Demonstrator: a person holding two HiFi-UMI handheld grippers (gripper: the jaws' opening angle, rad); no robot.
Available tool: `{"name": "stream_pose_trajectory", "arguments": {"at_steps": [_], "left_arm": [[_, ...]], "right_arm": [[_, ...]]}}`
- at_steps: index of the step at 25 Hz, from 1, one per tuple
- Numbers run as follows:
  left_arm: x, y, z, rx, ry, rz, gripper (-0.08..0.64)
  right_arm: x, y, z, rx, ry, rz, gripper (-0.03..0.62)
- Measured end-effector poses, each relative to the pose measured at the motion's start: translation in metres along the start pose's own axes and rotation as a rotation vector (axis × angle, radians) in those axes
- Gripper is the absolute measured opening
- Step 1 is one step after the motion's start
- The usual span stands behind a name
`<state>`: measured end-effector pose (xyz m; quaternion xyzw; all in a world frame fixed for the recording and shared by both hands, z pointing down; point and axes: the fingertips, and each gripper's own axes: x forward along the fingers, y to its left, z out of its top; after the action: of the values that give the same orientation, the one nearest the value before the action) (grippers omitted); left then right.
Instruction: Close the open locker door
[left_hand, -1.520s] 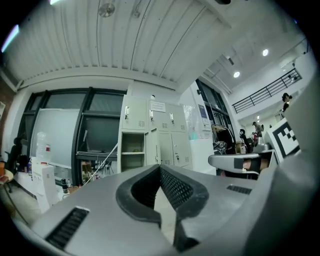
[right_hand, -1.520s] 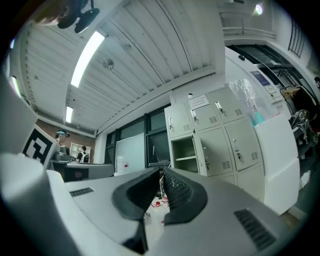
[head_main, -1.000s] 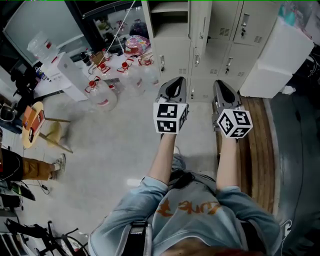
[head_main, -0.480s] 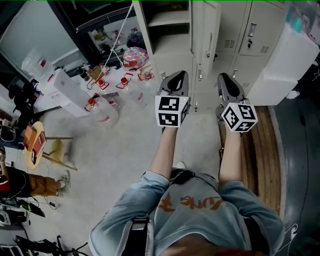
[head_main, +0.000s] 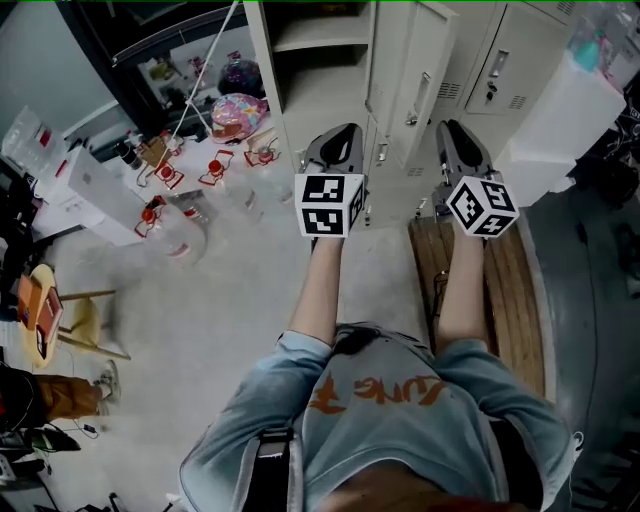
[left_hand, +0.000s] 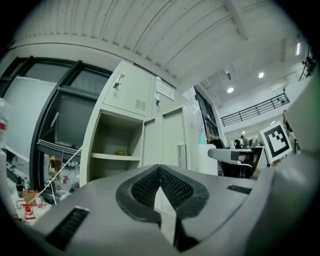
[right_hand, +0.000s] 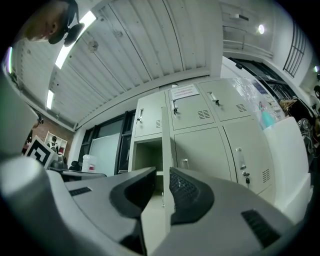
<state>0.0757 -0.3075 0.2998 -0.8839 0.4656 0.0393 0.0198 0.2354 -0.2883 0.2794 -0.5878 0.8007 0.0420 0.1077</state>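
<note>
Door (right_hand: 167, 145) nearer (beyond opening right jaws)

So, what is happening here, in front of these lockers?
A person faces a row of lockers with a hand-held gripper in each hand, both held out toward them. One door stands open and shows a shelf inside. Neither gripper touches it yet. The left hand-held gripper is shut and empty. The jaws of the right hand-held gripper are opening, with nothing between them.
</note>
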Motion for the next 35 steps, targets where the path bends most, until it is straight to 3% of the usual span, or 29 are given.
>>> {"name": "stream_pose_trajectory", "arguments": {"at_steps": [5,13,26,35], "left_arm": [[0.017,0.019,-0.006,-0.018,0.004,-0.011,0.021],[0.027,0.037,-0.015,-0.033,0.009,-0.02,0.021],[0.019,0.058,-0.037,-0.089,0.043,-0.002,0.021],[0.005,0.092,-0.055,-0.134,0.064,0.075,0.021]], "right_arm": [[0.022,-0.004,-0.019,0.022,0.061,0.038,0.135],[0.046,-0.022,-0.024,0.127,0.055,0.064,0.14],[0.059,-0.013,-0.031,0.202,0.063,0.131,0.123],[0.068,0.013,-0.032,0.14,0.082,0.211,0.132]]}}
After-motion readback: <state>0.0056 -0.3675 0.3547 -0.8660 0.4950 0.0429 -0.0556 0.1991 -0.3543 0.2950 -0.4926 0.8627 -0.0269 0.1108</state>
